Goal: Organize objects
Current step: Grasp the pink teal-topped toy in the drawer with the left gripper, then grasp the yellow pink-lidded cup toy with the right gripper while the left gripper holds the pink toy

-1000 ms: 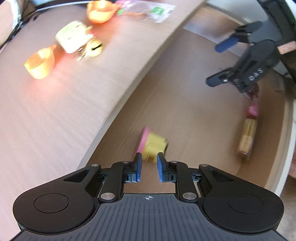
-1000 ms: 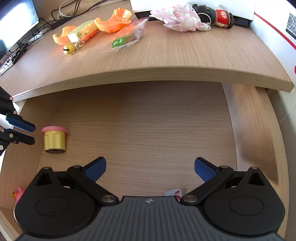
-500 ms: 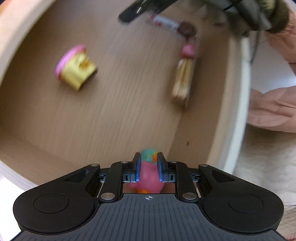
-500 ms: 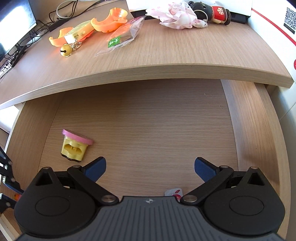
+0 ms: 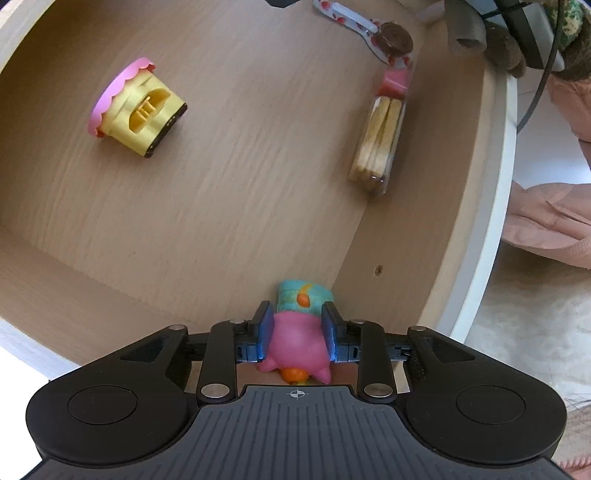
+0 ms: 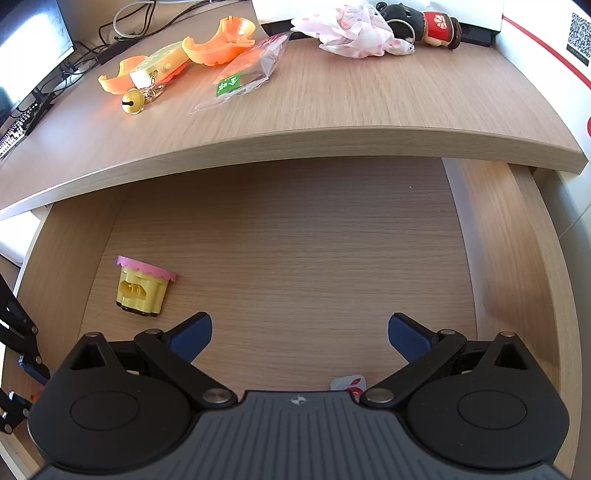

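My left gripper (image 5: pixel 297 325) points down into the near corner of an open wooden drawer (image 5: pixel 240 192). A pink toy with a teal and orange end (image 5: pixel 295 341) lies between its blue pads. The jaws are opening around it, and I see no squeeze on the toy. A yellow cup-shaped toy with a pink scalloped rim (image 5: pixel 140 110) lies tipped on the drawer floor, also seen from the right wrist (image 6: pixel 142 288). My right gripper (image 6: pixel 299 332) hangs wide open and empty above the drawer.
In the drawer are a clear pack of biscuits (image 5: pixel 378 144) and a patterned strip with a brown disc (image 5: pixel 395 38). The desk top (image 6: pixel 332 118) carries orange shells (image 6: pixel 221 42), a gold bell (image 6: pixel 133 105), a plastic bag (image 6: pixel 247 77), pink cloth (image 6: pixel 354 31) and a doll (image 6: pixel 424 18).
The left gripper swung down from the desk edge to the drawer corner, and its jaws widened around the pink toy. The yellow toy tipped over and shifted right. The right gripper stayed put.
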Available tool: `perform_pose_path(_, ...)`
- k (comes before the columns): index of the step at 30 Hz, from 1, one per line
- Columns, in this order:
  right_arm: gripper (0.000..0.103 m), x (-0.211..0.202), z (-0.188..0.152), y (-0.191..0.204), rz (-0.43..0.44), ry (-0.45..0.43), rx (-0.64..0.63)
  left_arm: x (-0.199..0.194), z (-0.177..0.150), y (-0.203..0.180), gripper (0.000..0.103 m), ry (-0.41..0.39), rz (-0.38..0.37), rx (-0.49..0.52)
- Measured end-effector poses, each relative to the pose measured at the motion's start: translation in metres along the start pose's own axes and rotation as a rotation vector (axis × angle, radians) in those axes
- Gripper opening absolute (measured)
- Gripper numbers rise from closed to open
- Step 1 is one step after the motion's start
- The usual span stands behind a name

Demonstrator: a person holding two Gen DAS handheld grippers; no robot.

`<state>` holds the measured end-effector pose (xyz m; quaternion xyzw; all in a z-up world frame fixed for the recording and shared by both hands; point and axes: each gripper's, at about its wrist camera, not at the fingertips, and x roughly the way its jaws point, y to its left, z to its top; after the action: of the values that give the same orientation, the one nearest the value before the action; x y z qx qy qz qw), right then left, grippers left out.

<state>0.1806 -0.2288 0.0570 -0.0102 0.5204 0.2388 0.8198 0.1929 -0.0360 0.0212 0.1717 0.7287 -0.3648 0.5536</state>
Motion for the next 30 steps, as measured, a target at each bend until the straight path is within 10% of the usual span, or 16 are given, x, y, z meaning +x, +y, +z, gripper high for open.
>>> perform_pose_path(7, 0.102, 0.002, 0.001, 0.002, 0.001, -0.001, 0.009, 0.008, -0.002, -0.005, 0.049, 0.017, -0.035, -0.013)
perform_pose_path(18, 0.102, 0.003, 0.001, 0.002, 0.005, -0.013, 0.012, 0.007, -0.011, -0.012, 0.042, -0.074, -0.051, -0.090)
perform_pose_path(30, 0.102, -0.004, 0.004, 0.040, 0.006, -0.030, -0.075, -0.079, -0.096, -0.008, 0.038, -0.756, -0.022, -0.301)
